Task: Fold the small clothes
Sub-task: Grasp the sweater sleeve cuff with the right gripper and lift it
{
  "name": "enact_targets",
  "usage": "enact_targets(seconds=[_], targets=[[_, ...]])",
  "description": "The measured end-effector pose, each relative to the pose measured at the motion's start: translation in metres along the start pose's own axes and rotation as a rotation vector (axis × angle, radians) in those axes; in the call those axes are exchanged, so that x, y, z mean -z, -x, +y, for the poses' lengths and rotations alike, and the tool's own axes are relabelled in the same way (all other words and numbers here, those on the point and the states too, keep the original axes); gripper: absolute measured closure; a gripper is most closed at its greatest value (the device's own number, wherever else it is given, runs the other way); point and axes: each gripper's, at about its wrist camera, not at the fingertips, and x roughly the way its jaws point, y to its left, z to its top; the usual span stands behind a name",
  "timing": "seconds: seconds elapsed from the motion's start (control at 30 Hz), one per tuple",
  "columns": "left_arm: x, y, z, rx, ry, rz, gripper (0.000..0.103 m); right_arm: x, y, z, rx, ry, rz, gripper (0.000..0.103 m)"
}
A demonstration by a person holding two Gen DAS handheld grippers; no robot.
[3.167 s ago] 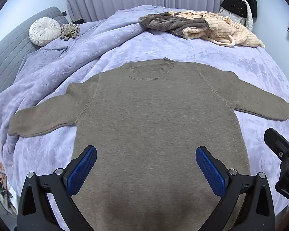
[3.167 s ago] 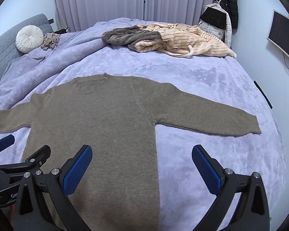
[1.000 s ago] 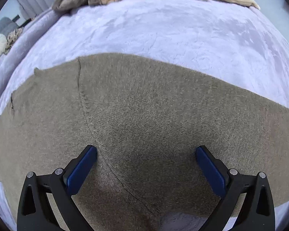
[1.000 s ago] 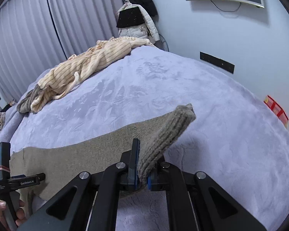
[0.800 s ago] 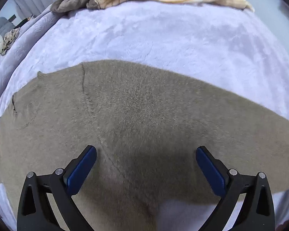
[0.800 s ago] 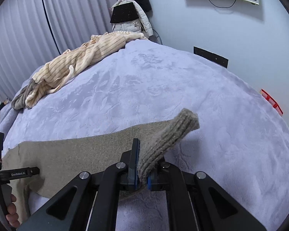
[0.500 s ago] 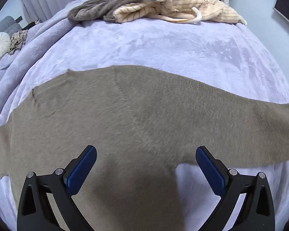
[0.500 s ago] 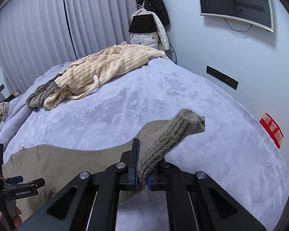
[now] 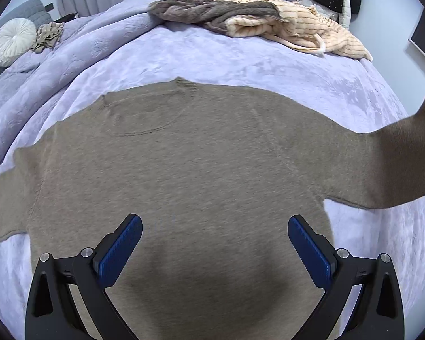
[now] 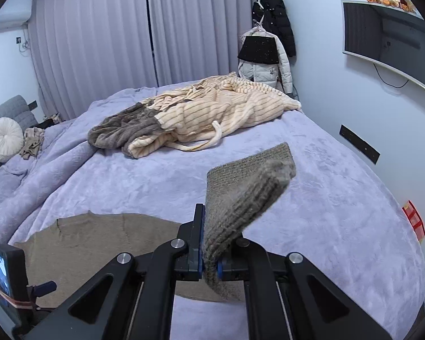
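An olive-brown knit sweater (image 9: 189, 175) lies flat on the lavender bed cover (image 9: 240, 65), neck away from me. Its right sleeve (image 9: 405, 153) rises off the bed toward the right edge of the left wrist view. My right gripper (image 10: 211, 257) is shut on that sleeve's ribbed cuff (image 10: 249, 181), which sticks up above the pinched fingers. The rest of the sweater (image 10: 99, 240) shows at lower left in the right wrist view. My left gripper (image 9: 214, 243) hangs open above the sweater's lower body with nothing between its blue pads (image 9: 119, 249).
A heap of cream striped and grey-brown clothes (image 9: 255, 19) lies at the far end of the bed. A round white cushion (image 9: 12, 41) and a small crumpled cloth (image 9: 48, 35) sit far left. Curtains (image 10: 144, 28), hanging coats (image 10: 269, 48) and a wall screen (image 10: 388, 45) stand behind.
My left gripper has pulled back and up from the right shoulder, so the whole sweater shows. My right gripper has lifted the cuff higher and rolled, raising the sleeve off the bed.
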Motion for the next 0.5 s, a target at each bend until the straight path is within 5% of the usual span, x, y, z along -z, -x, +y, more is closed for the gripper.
enact_targets(seconds=[0.5], targets=[[0.029,0.008,0.088,-0.008,0.049,-0.011,0.0,0.016,-0.006,0.145,-0.108,0.143,0.033,0.096]])
